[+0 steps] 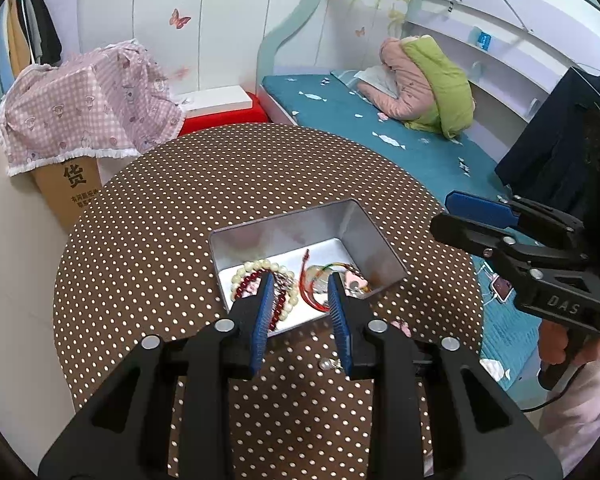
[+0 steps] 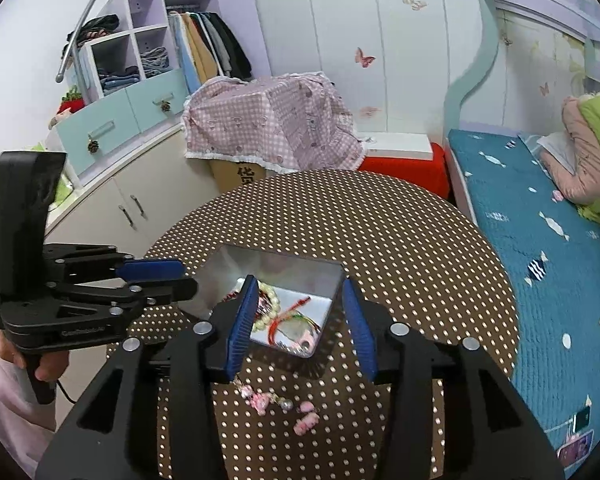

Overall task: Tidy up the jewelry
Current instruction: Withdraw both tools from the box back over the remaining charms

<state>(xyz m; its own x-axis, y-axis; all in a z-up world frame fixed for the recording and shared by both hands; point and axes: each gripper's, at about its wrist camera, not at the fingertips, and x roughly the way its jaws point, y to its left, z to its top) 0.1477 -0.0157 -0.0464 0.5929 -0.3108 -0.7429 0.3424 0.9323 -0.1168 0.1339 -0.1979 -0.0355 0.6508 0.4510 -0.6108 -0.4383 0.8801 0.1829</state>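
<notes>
A silver tin box point(image 1: 284, 216) stands on the round dotted table. It holds a cream bead bracelet point(image 1: 260, 266), a dark red bead bracelet point(image 1: 246, 282) and a red corded piece point(image 1: 312, 284). My left gripper point(image 1: 300, 286) hovers over the tin's near edge, open, with nothing pinched. In the right wrist view the tin point(image 2: 300, 262) lies just beyond my right gripper point(image 2: 300, 286), which is also open and holds nothing. A pink bead piece point(image 2: 276, 402) lies loose on the table below the right gripper. My left gripper point(image 2: 160, 278) shows at the left there.
The brown dotted tablecloth point(image 1: 220, 168) covers the table. A small silver bit point(image 1: 326, 364) lies near the front. A bed with a teal cover point(image 2: 540, 240) runs along the right. A cardboard box under a pink checked cloth point(image 2: 268, 120) and a red stool point(image 2: 408, 168) stand behind.
</notes>
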